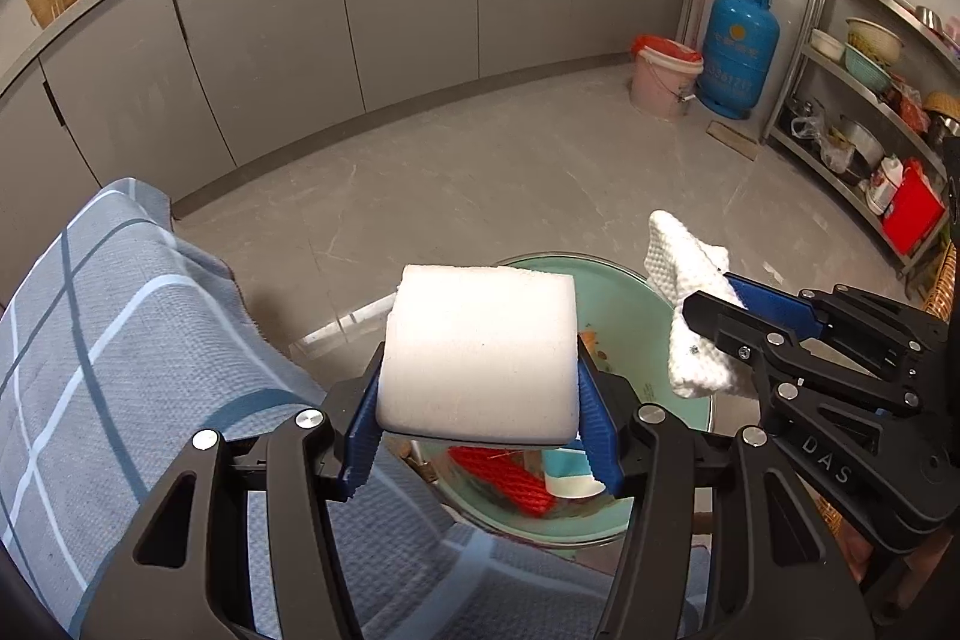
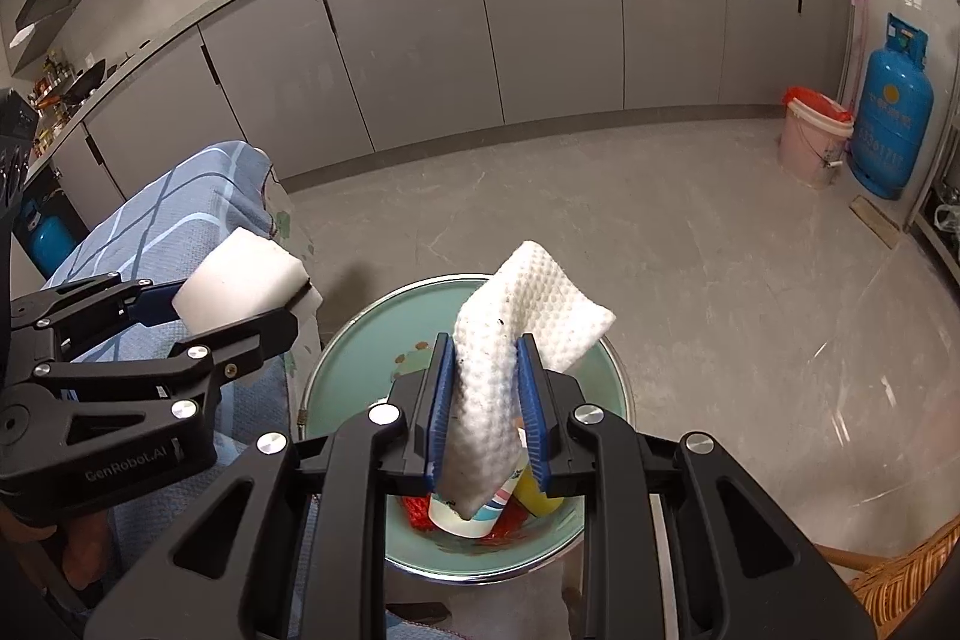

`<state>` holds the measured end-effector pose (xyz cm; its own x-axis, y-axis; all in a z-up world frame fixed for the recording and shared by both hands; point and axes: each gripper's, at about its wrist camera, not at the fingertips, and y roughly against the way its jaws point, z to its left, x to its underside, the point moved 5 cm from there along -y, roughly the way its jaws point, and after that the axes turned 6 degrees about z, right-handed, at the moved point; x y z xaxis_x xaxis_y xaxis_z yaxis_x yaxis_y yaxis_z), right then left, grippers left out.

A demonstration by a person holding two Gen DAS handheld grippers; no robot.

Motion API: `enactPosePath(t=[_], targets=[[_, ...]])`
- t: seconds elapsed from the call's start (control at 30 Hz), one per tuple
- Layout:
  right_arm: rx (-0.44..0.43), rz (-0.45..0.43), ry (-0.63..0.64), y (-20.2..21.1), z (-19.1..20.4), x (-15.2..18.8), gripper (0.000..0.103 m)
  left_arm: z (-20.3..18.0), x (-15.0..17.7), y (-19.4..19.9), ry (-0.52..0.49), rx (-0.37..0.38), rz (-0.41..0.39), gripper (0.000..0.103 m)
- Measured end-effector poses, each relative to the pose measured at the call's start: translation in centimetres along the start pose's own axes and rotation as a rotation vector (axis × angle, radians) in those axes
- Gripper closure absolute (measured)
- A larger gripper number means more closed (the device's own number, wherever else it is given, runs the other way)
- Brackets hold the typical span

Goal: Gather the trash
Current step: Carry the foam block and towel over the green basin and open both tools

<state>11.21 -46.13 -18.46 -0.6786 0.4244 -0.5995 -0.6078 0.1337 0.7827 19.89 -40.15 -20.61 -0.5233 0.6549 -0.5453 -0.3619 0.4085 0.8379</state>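
Note:
My left gripper [image 1: 480, 424] is shut on a white foam block [image 1: 480, 346] and holds it over the near edge of a green basin [image 1: 630, 292]. My right gripper [image 2: 486, 412] is shut on a white dimpled sponge cloth [image 2: 516, 334] and holds it above the same basin [image 2: 360, 340]. The basin holds trash: a striped paper cup [image 2: 465, 514], a red net piece [image 1: 510, 484] and a yellow item [image 2: 534, 496]. The right gripper with its cloth [image 1: 690, 292] shows at the right of the left wrist view. The left gripper with its block [image 2: 240, 274] shows at the left of the right wrist view.
A blue checked cloth [image 1: 108, 340] covers a surface to the left of the basin. Grey cabinets [image 2: 480, 28] line the far wall. A pink bucket [image 2: 813, 139] and a blue gas cylinder [image 2: 894, 112] stand at the far right. A metal shelf rack [image 1: 870, 100] stands right. A wicker chair [image 2: 900, 574] is near right.

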Motion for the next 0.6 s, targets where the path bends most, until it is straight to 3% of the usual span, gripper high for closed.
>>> enactPosePath(t=[0.53,0.57,0.6], targets=[[-0.02,0.013,-0.019,-0.7,-0.8,-0.1,0.074,-0.8,0.2,-1.6,-0.006,0.009,0.026,0.046],[-0.021,0.003,-0.024,-0.5,-0.9,-0.1,0.067,-0.8,0.2,-1.6,-0.006,0.01,0.025,0.043],[-0.023,-0.007,-0.032,-0.3,-1.0,-0.1,0.052,-0.8,0.2,-1.6,-0.004,0.011,0.024,0.039]])
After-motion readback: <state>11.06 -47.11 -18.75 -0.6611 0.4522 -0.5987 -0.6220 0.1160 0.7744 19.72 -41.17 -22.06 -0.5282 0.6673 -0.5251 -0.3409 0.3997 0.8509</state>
